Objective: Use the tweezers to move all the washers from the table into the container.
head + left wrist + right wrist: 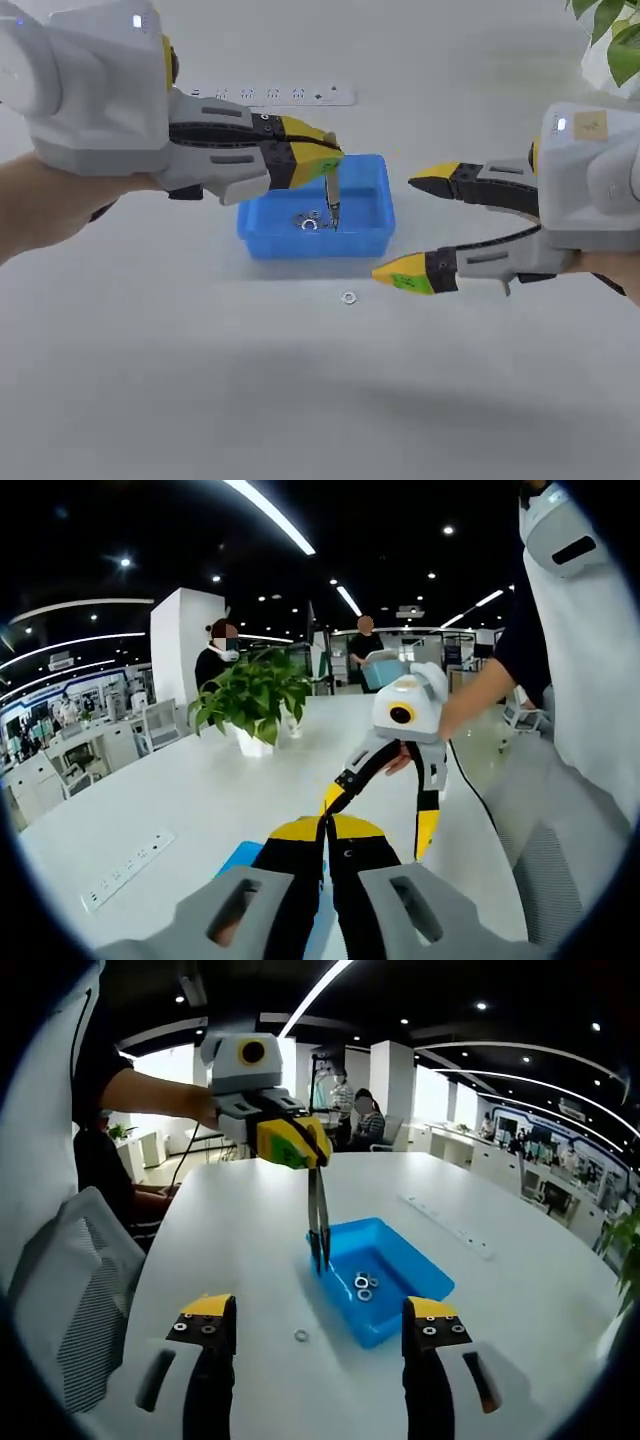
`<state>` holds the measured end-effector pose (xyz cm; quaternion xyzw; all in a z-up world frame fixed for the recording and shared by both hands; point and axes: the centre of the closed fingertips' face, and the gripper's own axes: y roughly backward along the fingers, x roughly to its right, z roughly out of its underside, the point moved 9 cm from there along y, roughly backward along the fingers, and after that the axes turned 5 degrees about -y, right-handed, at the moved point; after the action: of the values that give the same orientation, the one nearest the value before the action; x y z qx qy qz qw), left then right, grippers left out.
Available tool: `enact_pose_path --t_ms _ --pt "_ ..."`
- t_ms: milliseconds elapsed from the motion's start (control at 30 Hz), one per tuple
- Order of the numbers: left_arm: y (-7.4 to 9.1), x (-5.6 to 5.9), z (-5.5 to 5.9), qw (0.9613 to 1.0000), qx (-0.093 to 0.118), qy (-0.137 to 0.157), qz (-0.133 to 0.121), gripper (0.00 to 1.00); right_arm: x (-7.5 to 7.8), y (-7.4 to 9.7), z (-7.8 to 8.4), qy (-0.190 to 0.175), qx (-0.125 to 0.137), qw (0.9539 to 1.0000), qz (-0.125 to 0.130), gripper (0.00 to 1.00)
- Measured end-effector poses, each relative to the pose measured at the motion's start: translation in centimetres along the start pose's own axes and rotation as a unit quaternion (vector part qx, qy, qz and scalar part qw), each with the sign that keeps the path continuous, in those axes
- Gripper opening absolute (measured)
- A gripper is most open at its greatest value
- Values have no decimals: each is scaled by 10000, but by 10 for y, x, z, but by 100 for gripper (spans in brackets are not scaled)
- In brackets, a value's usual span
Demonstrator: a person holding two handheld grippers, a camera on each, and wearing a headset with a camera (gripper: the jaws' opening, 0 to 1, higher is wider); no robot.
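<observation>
The left gripper (325, 825) hides most of the blue container (238, 857)

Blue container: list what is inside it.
In the blue container a small cluster of washers lies on the floor; the tweezers, held by the left gripper, hang beside them. The near wall hides a strip of floor.

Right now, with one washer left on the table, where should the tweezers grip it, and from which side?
Probably from straight above. The washer lies flat on the table, so put one tip of the tweezers through its hole and one outside, pinching the ring's band.
</observation>
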<state>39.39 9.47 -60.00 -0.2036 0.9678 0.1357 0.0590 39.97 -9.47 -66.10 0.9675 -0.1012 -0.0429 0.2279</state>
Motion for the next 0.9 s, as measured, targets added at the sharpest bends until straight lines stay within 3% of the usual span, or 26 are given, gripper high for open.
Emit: enact_pose_path --t_ms 167,333,500,733,900 --pt "-1 12 8 10000 -41 -6 36 4 -10 7 11 -30 -110 9998 -149 73" --pt "-5 26 17 10000 47 46 51 4 -18 8 19 -33 -35 9998 -215 81" --pt "-11 36 26 9999 -8 67 157 4 -22 9 25 -137 -43 9995 -275 85" --pt "-17 43 35 9997 -38 -118 203 4 -25 11 30 -277 56 9990 -342 92" --pt "-19 40 42 9998 -18 -81 153 4 -30 9 36 -403 32 9982 -441 95"
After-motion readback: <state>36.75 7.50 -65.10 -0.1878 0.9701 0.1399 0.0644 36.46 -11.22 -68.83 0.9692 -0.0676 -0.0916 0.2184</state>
